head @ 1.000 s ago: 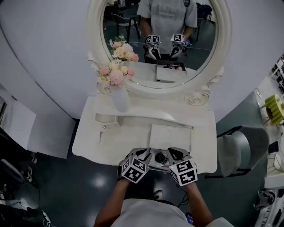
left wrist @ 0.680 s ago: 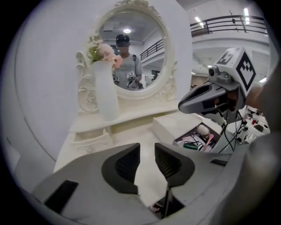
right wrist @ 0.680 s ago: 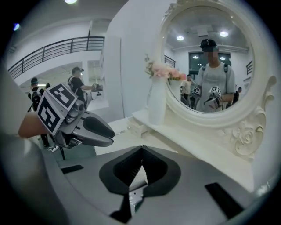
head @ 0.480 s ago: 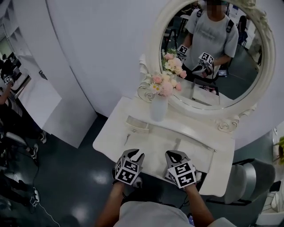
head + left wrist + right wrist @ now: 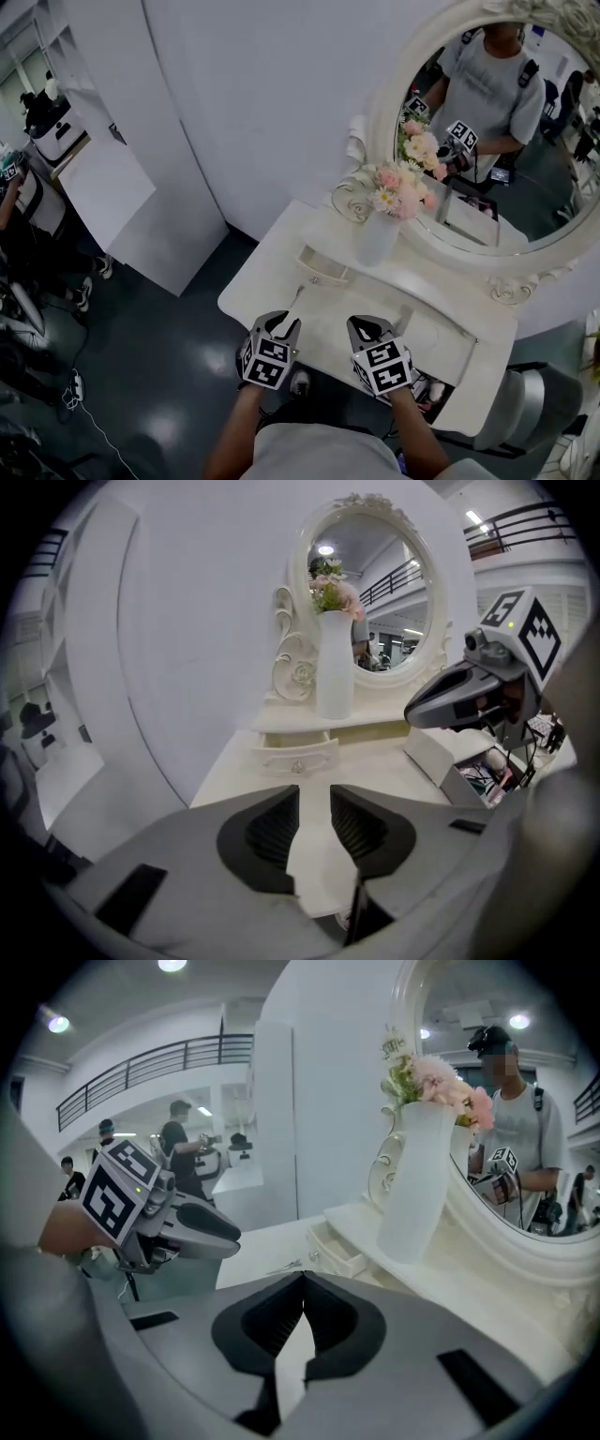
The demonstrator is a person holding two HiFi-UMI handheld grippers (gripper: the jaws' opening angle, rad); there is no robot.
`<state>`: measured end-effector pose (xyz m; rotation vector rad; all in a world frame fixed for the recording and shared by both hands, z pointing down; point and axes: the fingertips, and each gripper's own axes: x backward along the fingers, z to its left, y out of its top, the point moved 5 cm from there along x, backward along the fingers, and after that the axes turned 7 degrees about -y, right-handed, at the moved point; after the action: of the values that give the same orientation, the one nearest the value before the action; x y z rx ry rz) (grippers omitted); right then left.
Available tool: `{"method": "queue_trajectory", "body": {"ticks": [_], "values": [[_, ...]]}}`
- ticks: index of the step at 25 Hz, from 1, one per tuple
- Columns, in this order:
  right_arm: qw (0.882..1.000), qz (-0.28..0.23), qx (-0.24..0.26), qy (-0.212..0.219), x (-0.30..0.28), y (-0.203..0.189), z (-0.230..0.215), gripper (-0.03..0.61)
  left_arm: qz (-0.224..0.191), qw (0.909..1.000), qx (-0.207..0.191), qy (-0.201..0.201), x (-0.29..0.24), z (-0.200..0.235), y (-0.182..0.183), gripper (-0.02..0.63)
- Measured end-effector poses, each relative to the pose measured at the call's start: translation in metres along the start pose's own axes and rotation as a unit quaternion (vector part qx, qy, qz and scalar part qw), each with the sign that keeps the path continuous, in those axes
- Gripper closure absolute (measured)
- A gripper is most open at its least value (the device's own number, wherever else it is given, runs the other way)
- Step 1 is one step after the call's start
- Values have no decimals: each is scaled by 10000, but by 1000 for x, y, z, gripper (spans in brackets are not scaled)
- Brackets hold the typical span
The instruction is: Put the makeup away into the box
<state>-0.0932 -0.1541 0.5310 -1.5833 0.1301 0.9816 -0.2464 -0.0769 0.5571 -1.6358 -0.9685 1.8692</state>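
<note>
An open white box (image 5: pixel 439 752) stands on the white dressing table (image 5: pixel 281 272), with small makeup items (image 5: pixel 492 766) inside it. In the head view only a colourful corner of the box (image 5: pixel 429 386) shows behind my right gripper (image 5: pixel 370 330). That gripper is shut, its jaw tips touching (image 5: pixel 303 1279), and holds nothing. My left gripper (image 5: pixel 278 328) hovers over the table's front edge, to the left of the box. Its jaws are open (image 5: pixel 314 794) with nothing between them. A thin metal tool (image 5: pixel 284 1266) lies on the table ahead of both grippers.
A small drawer (image 5: pixel 322 265) stands pulled open below a white vase of pink flowers (image 5: pixel 380 239). Behind them is the oval mirror (image 5: pixel 487 141). A grey chair (image 5: pixel 553 431) is at the right, and people (image 5: pixel 28 216) and a white panel (image 5: pixel 108 187) at the left.
Both grippers have come off the box and moved left along the table's front edge. The head view has swung left, so the table now lies diagonally to the right.
</note>
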Motion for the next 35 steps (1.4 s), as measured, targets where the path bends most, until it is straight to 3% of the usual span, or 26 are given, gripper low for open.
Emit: {"method": "queue_trajectory", "body": {"ticks": [7, 14, 25, 35], "values": [[9996, 214, -42, 199, -39, 4, 12, 578, 153, 9996, 219, 118, -13, 30, -15, 489], [9986, 436, 7, 303, -73, 9, 20, 578, 428, 9979, 485, -51, -39, 53, -31, 489], [9963, 810, -121, 243, -102, -2, 22, 578, 782, 9947, 467, -484, -86, 60, -52, 489], [9936, 1086, -270, 142, -111, -17, 15, 578, 956, 9937, 257, -521, -124, 60, -52, 488]]}}
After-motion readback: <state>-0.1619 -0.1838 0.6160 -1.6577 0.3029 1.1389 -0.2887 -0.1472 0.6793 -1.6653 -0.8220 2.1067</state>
